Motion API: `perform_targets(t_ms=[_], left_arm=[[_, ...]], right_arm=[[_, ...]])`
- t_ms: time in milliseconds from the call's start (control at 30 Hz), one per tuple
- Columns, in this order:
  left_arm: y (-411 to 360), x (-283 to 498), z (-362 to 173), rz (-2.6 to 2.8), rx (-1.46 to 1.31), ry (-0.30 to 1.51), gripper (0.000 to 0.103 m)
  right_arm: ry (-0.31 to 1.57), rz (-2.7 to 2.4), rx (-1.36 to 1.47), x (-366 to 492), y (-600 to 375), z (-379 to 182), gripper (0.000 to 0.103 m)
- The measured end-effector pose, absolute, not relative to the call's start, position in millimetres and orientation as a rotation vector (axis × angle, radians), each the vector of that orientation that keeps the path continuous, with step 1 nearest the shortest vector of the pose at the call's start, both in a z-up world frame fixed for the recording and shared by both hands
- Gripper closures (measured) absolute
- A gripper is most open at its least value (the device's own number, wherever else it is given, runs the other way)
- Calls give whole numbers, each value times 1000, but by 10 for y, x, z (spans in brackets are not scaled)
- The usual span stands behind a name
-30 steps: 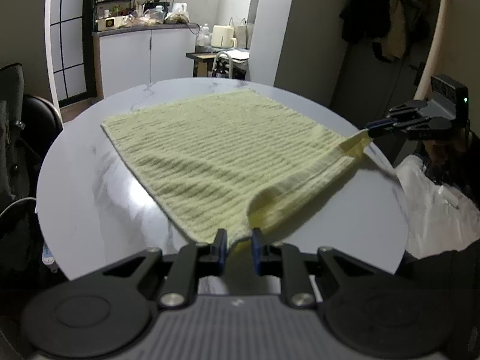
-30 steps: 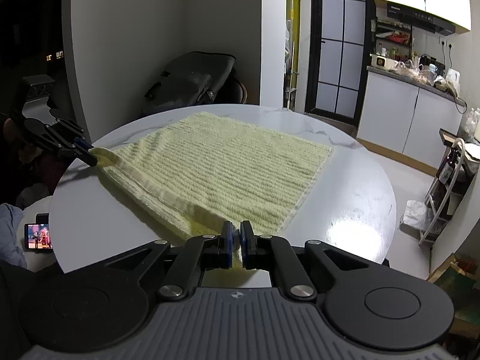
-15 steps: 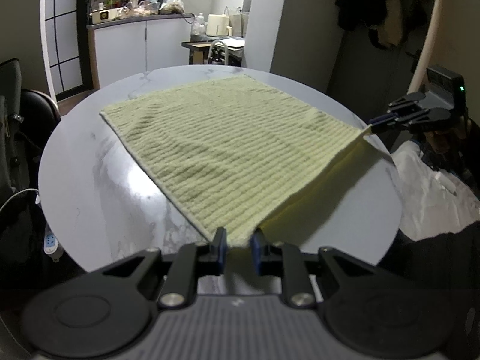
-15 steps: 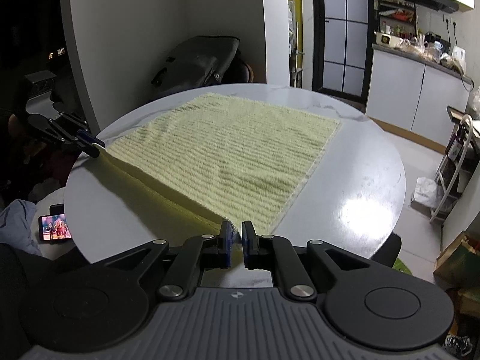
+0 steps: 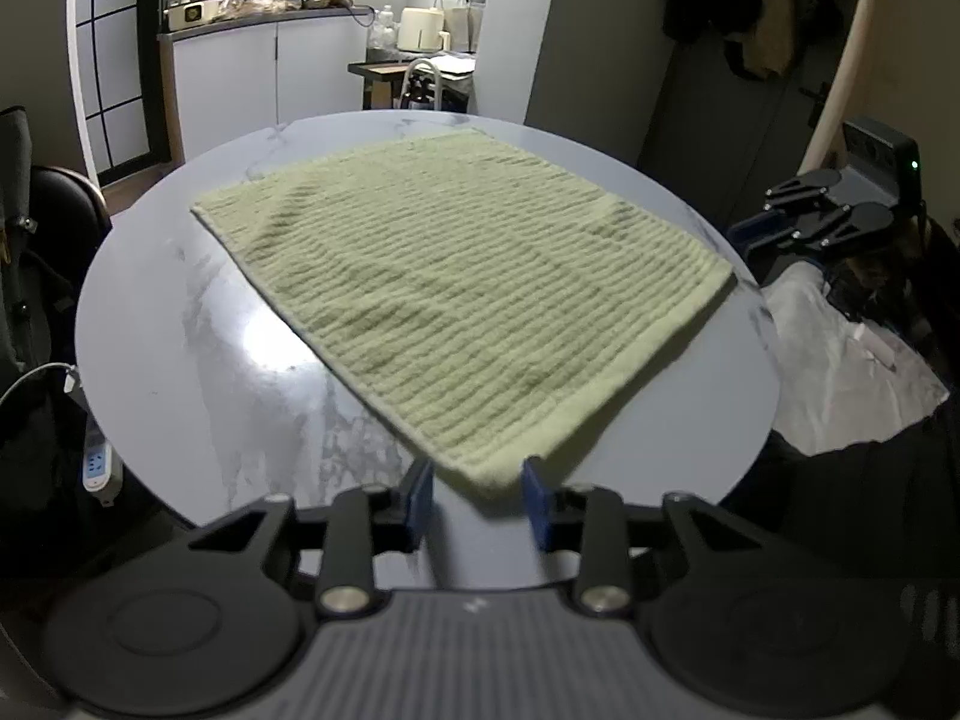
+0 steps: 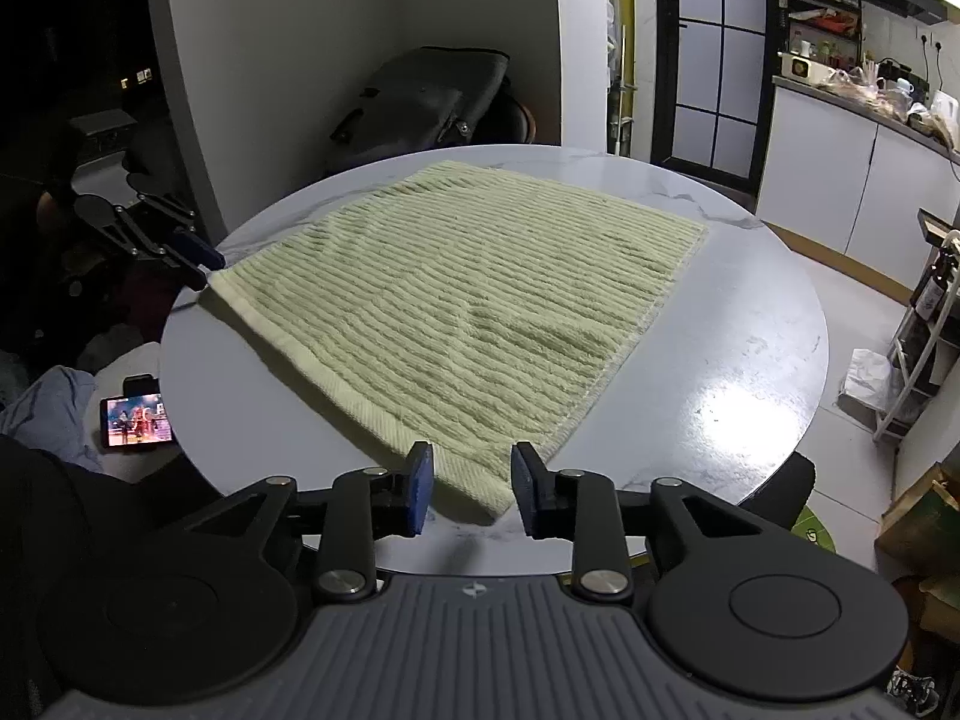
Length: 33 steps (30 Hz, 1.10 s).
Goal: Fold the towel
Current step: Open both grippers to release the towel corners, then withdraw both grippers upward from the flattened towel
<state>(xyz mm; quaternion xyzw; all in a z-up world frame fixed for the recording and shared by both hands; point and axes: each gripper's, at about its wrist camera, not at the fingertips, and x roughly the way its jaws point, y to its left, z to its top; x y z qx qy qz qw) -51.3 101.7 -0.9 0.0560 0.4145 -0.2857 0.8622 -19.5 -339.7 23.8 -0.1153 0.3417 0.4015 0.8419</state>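
A pale yellow-green ribbed towel lies spread flat in a single layer on the round grey marble table. My left gripper sits at the table's near edge with its jaws opening. One towel corner lies loose between them, and the blue pads do not press on it. In the right wrist view the towel fills the table's middle. My right gripper is also opening, with the neighbouring corner lying loose between its pads. Each view shows the other gripper at the far end of the same towel edge: the right gripper, the left gripper.
A phone with a lit screen lies below the table's left side. White cloth is heaped beside the table. A dark bag on a chair, a power strip and white kitchen cabinets surround the table.
Both grippers opened and let go of the towel corners. The near edge, rolled over a second ago and then pulled taut, now lies flat on the table.
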Motion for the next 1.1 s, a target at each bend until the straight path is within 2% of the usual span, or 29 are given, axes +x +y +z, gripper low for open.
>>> perform_targets(t_ms=[67, 367, 400, 467, 567, 767, 833, 900, 1067, 1100], left_arm=[[1015, -498, 14, -611, 127, 891, 45], [983, -346, 168, -621, 205, 943, 41], [983, -333, 177, -625, 211, 947, 40], [981, -309, 192, -635, 221, 950, 39], [992, -280, 193, -637, 231, 956, 36], [994, -175, 163, -646, 303, 973, 35], [1015, -137, 181, -670, 328, 934, 32], [1044, -98, 191, -685, 341, 906, 25], [1115, 13, 211, -722, 388, 865, 25], [1123, 26, 217, -724, 402, 859, 21]], right_arm=[[729, 850, -234, -173, -3409, 265, 67], [787, 861, -296, -39, -3353, 312, 65], [791, 862, -304, -17, -3338, 324, 62], [793, 866, -311, 5, -3332, 337, 44], [791, 893, -331, 38, -3310, 342, 30], [775, 935, -400, 106, -3288, 355, 26], [729, 966, -431, 131, -3292, 374, 26], [719, 980, -440, 206, -3305, 394, 26], [658, 1006, -416, 395, -3422, 499, 26], [649, 1008, -418, 435, -3442, 518, 26]])
